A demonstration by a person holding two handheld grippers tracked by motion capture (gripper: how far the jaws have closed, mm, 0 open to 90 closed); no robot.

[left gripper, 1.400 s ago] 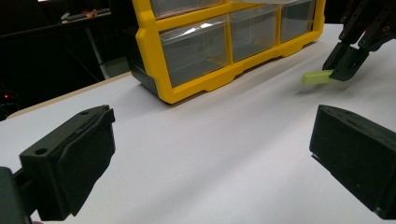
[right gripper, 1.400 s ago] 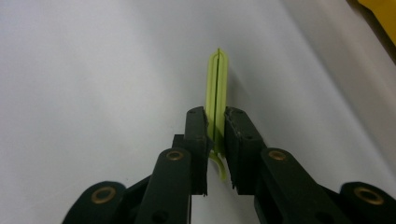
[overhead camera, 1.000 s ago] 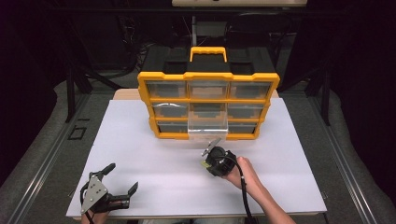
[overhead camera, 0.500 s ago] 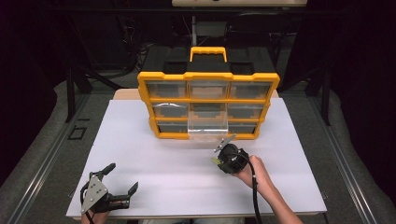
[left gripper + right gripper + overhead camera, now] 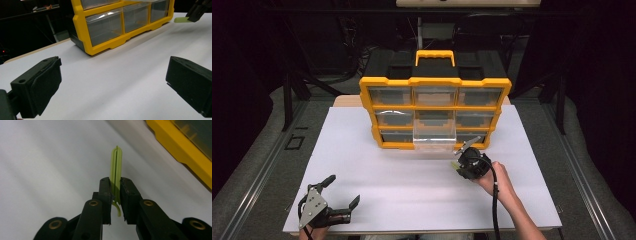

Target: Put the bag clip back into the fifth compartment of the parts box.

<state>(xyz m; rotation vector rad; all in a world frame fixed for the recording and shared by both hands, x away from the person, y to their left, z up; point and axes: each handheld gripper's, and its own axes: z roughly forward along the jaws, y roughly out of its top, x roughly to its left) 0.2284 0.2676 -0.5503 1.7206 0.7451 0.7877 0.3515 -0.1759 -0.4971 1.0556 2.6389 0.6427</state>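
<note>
A yellow organizer with clear drawers stands at the back of the white table. Its lower middle drawer is pulled out toward me. My right gripper hovers just right of that drawer's front, shut on a thin yellow-green plastic piece that sticks out past the fingertips of that gripper. From the left gripper view the same piece shows at the top right beside the organizer. My left gripper rests at the table's front left, open, with nothing between its fingers.
The organizer has a yellow carry handle on top and black casing behind. Dark floor and stands surround the table. A cable trails from the right gripper along the person's forearm. Bare white surface lies between the two grippers.
The right gripper has moved right and a little farther from me, toward the organizer's lower right, still holding the green piece. The left gripper has stayed put.
</note>
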